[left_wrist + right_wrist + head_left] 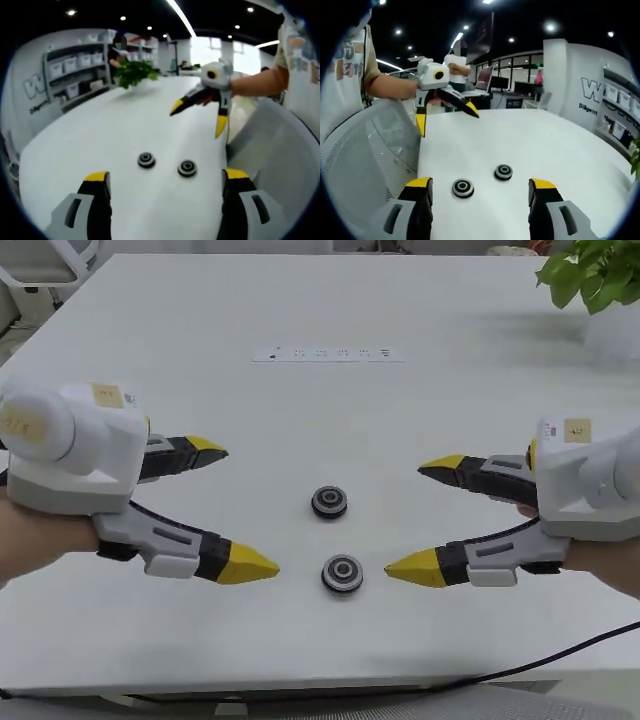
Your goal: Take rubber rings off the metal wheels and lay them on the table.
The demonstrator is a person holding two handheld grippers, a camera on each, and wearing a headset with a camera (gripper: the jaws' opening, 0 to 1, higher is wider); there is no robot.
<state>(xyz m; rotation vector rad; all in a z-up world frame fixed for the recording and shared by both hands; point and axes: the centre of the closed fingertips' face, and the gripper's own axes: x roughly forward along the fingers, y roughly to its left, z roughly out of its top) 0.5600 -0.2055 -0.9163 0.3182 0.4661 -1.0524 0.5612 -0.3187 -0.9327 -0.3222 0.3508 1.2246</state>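
Observation:
Two small metal wheels with black rubber rings lie flat on the white table: one farther (329,502) (146,160) (503,172), one nearer (342,574) (187,168) (462,188). My left gripper (240,508) (165,181) (446,117) hovers open to the left of them, yellow-tipped jaws wide apart. On the wheels' right my right gripper (420,518) (480,186) (197,117) is open as well, facing the left one. Neither holds anything and both wheels sit in the gap between the two grippers.
A white power strip (328,354) lies on the table beyond the wheels. A green plant (592,272) stands at the far right corner. A black cable (560,652) runs along the near right edge. A mesh chair (365,155) stands at the table's near side.

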